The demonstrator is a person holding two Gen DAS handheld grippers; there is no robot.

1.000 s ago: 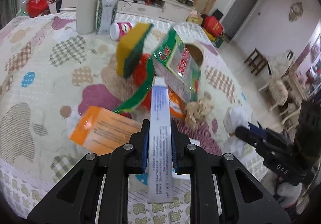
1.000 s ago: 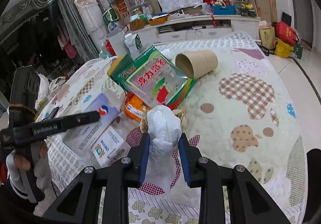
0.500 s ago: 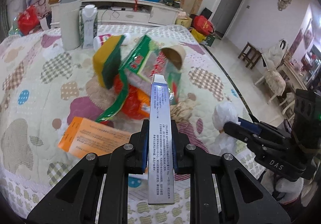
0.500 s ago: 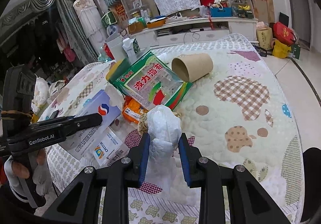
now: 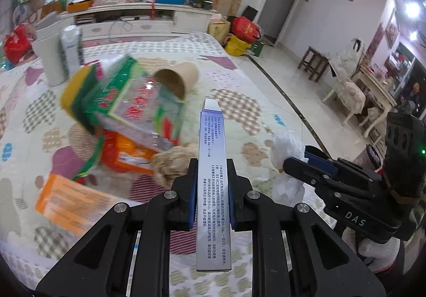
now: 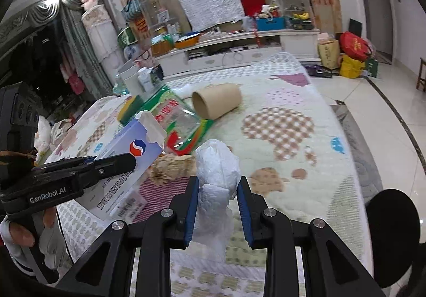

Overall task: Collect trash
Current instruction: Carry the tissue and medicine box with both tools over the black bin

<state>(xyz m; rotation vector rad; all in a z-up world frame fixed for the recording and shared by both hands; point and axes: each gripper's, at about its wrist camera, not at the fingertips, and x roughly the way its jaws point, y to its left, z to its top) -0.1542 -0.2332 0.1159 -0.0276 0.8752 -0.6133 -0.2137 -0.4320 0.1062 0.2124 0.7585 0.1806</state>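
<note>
My left gripper [image 5: 211, 177] is shut on a flat blue-and-white carton [image 5: 212, 164], held edge-up above the table; the right wrist view shows the same carton [image 6: 133, 148] with its torn end flap. Crumpled white tissue [image 6: 217, 177] sits squeezed in my right gripper [image 6: 217, 198], which is shut on it; that tissue [image 5: 287, 153] also shows at the right in the left wrist view. On the quilted table lie a brown paper cup [image 6: 217, 104] on its side, a green plastic snack bag [image 5: 133, 108], an orange packet [image 5: 125, 153], a brown paper wad [image 5: 173, 161] and an orange box [image 5: 69, 203].
A yellow-green sponge [image 5: 77, 92], a white cylinder [image 5: 49, 54] and a milk carton [image 5: 70, 49] stand at the far left of the table. The table's right edge [image 6: 354, 164] drops to a tiled floor. A gloved hand [image 6: 48, 241] grips the left tool. A chair [image 5: 343, 94] stands right.
Both grippers have drawn back and slightly up from the pile, each keeping its load. The left one swung right, so the pile slid left in its view.
</note>
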